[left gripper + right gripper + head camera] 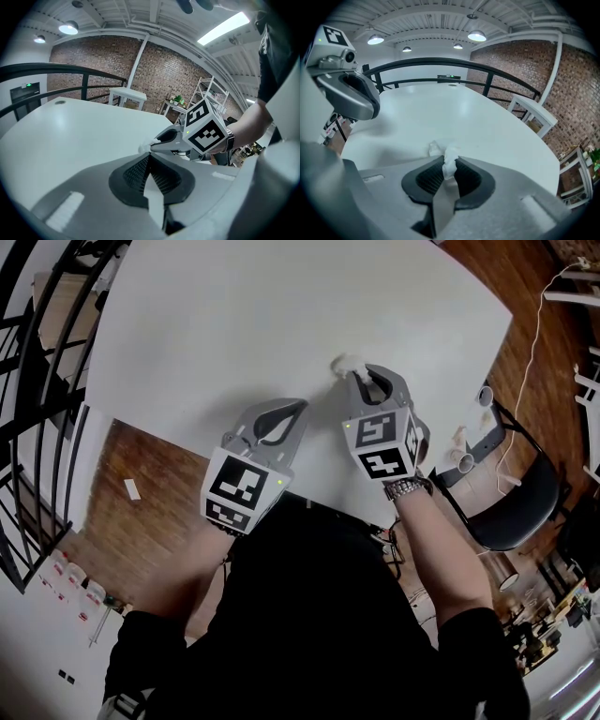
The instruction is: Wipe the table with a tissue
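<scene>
Head view: a person in a black top leans over the near edge of a broad white table (234, 315). The right gripper (362, 373) pinches a small crumpled tissue (339, 363) at its jaw tips and holds it down at the surface, a little in from that edge. The right gripper view shows the tissue squeezed between the ribbed pads (427, 177), with a loose tuft spilling ahead onto the tabletop. The left gripper (298, 409) hovers just beside it to the left over the same edge, its jaws pressed together on nothing. The hold looks thin: a hard drag could pull the tissue free or tear it, leaving bare jaw tips to scrape the table. A stroke to the left would run into the idle left gripper, while toward the far edge the surface lies open. Off the table, a black chair (514, 512) stands by the right edge. A black railing (433, 60) curves round the far side, and a white cable (532, 357) trails above the wooden floor (141, 512).
</scene>
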`<action>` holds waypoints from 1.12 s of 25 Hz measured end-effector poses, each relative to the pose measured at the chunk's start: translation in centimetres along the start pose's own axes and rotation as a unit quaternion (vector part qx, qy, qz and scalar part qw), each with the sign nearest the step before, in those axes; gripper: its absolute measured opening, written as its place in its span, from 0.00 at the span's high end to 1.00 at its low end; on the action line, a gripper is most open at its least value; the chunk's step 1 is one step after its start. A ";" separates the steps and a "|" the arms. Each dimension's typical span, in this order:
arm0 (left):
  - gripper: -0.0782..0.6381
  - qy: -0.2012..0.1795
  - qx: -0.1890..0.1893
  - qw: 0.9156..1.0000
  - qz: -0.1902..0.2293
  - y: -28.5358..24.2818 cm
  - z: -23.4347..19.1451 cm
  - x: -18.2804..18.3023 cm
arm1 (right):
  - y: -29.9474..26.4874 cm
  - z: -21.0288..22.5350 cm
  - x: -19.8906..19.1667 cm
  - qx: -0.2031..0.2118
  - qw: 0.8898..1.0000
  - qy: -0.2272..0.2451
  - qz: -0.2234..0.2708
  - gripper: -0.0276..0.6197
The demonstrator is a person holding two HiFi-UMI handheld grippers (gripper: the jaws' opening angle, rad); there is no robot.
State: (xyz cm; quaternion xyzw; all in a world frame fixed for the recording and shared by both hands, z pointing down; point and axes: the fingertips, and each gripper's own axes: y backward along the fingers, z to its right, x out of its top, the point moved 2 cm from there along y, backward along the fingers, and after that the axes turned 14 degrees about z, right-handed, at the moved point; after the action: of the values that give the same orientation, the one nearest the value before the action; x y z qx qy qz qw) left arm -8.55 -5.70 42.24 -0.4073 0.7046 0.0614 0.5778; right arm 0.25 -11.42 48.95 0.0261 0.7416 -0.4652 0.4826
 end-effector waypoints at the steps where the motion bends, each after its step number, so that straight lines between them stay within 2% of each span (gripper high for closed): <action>1: 0.87 0.000 0.000 1.000 0.001 0.0 0.0 0.1 | 0.0 -0.1 0.1 0.001 1.000 0.001 0.001 0.89; 19: 0.87 0.001 0.013 1.000 0.004 0.4 -0.3 0.3 | -0.8 -3.4 0.8 0.044 0.998 0.032 0.004 0.89; 28: 0.87 -0.002 0.005 1.000 0.006 0.5 0.1 0.4 | 0.0 -5.2 0.4 0.058 0.998 0.040 0.000 0.89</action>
State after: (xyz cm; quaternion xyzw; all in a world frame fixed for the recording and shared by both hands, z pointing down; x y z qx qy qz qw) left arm -8.80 -5.47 41.65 -0.4000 0.7063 0.0620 0.5808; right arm -3.52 -7.89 49.15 0.0730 0.7324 -0.5056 0.4501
